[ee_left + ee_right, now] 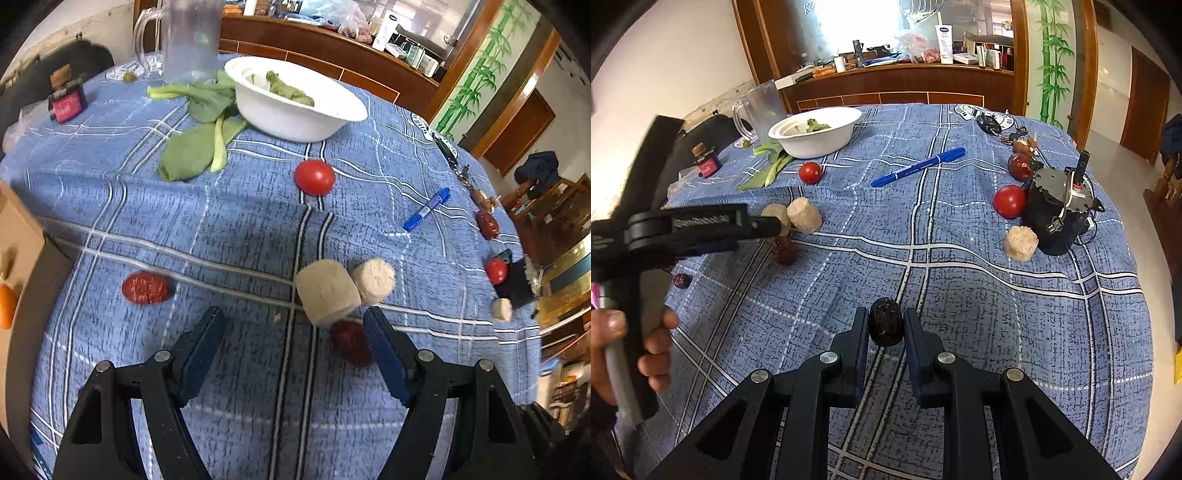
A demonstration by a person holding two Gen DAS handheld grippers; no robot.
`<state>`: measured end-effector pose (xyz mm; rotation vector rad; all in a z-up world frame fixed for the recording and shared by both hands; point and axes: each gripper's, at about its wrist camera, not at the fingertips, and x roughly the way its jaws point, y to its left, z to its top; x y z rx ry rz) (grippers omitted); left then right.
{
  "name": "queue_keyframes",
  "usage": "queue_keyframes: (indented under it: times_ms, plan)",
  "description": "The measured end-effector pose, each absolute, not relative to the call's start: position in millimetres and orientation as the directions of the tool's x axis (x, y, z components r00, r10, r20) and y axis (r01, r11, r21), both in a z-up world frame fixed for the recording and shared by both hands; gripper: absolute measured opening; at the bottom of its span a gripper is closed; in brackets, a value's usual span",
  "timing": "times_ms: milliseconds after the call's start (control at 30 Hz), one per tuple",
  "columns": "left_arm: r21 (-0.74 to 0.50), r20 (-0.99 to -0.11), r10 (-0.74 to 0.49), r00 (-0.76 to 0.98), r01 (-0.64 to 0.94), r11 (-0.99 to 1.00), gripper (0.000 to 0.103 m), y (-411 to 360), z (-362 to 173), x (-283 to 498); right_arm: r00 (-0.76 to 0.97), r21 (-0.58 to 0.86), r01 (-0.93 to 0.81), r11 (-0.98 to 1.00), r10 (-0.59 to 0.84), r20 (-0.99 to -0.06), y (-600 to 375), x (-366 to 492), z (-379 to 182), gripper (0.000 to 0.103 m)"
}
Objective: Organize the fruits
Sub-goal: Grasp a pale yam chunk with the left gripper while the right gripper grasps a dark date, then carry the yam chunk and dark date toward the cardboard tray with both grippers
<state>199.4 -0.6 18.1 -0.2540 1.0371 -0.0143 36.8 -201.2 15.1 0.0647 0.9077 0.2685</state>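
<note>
My right gripper (886, 317) is shut on a dark wrinkled date (885, 326) just above the blue checked tablecloth (960, 295). My left gripper (294, 319) stands open low over the cloth, with a red date (349, 343) lying inside its right finger and touched by neither pad. In the right wrist view the left gripper (772, 229) hovers over that same date (783, 250). Another red date (147, 287) lies to the left. Two tomatoes (314, 177) (496, 270) and a further date (487, 224) are spread farther out.
Two beige cylinders (327, 291) (373, 280) sit just beyond the left fingertips, and a third (1020, 243) beside a black device (1058, 214). A white bowl (295, 107) with greens, loose leaves (199, 147), a clear pitcher (192, 37), a blue marker (426, 208) and a cardboard box (18, 236) are around.
</note>
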Motion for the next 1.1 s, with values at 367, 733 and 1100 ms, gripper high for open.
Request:
queue_keyframes:
  times_ms: [367, 733, 1100]
  plan:
    - [-0.166, -0.848, -0.140, 0.511, -0.006, 0.986, 0.037, -22, 19, 209, 0.576, 0.189, -0.183, 0.965, 0.261, -0.774, -200, 37, 13, 0.020]
    - [-0.113, -0.825, -0.114, 0.553, 0.037, 0.993, 0.037, 4, 43, 149, 0.609, 0.175, -0.187, 0.967, 0.254, -0.751, -202, 15, 30, 0.020]
    - [-0.020, -0.792, -0.008, 0.610, -0.013, 1.000, 0.037, 39, 65, 39, 0.600, 0.131, -0.253, 0.959, 0.262, -0.756, -157, -21, 30, 0.020]
